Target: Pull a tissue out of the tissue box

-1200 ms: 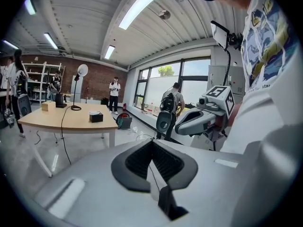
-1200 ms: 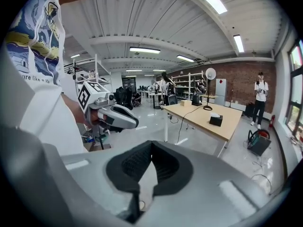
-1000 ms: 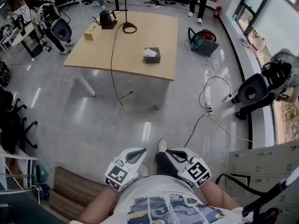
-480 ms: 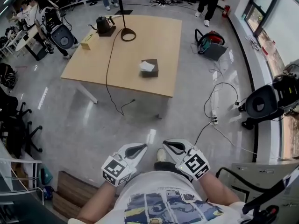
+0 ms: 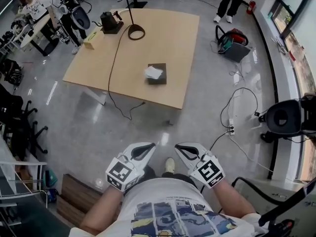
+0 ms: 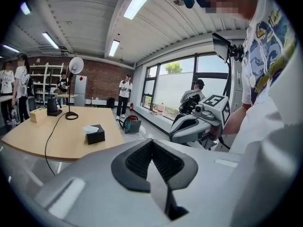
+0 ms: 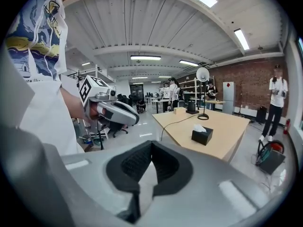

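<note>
Head view: the box (image 5: 159, 75) sits near the table's (image 5: 94, 68) near edge, well apart from the left gripper (image 5: 149, 145) and right gripper (image 5: 177, 146). I'd step closer, steady the box, and pinch only the tissue (image 5: 153, 72).

Left gripper view: jaws pressed together, empty.

Right gripper view: likewise. The tissue's folds are too small to read.

I've walked closer to the table (image 5: 168, 38); its near edge sits lower in my head view and it looks larger. The tissue box (image 5: 159, 75) has drawn nearer too; the standing person (image 5: 232, 1) beyond shows only legs now.
</note>
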Action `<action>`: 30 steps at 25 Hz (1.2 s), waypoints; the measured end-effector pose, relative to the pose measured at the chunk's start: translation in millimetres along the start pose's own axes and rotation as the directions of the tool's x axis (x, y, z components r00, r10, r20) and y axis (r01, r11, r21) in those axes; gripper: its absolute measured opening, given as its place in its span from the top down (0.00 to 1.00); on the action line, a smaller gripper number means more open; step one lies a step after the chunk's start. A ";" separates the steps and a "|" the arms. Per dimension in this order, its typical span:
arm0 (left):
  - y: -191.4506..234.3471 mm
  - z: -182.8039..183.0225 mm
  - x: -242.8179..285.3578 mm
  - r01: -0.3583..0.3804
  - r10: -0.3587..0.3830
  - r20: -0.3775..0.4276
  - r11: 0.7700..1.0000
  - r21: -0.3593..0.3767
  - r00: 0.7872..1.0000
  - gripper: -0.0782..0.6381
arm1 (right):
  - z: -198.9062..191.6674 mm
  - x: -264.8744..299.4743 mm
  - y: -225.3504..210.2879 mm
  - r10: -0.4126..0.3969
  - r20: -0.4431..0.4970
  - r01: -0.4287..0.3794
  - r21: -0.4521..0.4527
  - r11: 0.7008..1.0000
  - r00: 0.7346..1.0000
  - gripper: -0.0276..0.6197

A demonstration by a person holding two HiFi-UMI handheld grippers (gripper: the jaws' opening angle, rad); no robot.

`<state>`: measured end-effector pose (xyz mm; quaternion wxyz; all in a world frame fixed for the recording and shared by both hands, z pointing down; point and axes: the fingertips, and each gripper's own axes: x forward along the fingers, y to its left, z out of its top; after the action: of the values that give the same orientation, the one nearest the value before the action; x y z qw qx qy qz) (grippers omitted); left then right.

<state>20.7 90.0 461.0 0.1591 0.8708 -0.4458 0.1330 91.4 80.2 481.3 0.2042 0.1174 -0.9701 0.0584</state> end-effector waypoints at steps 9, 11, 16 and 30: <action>57.2 4.3 26.3 0.028 -0.028 -0.008 1.000 -0.009 1.000 0.88 | 5.1 39.4 -42.4 -0.029 -0.026 0.030 0.031 0.999 0.999 0.95; 77.3 8.8 28.9 0.045 -0.045 -0.002 0.999 -0.007 0.999 0.88 | 13.3 53.7 -51.9 -0.048 -0.035 0.049 0.033 0.998 0.998 0.95; 137.6 18.1 41.8 0.102 -0.102 -0.013 0.995 0.017 0.995 0.88 | 46.8 96.9 -81.4 -0.110 -0.035 0.111 0.031 0.993 0.993 0.95; 264.1 5.8 94.2 0.188 -0.150 -0.167 0.951 0.245 0.974 0.72 | 79.2 168.2 -120.6 -0.265 -0.080 0.271 0.078 0.959 0.961 0.95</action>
<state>-141.6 -127.1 532.7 0.0873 0.9069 -0.3353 0.2397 -58.1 -83.3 486.1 0.2379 0.2544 -0.9342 0.0770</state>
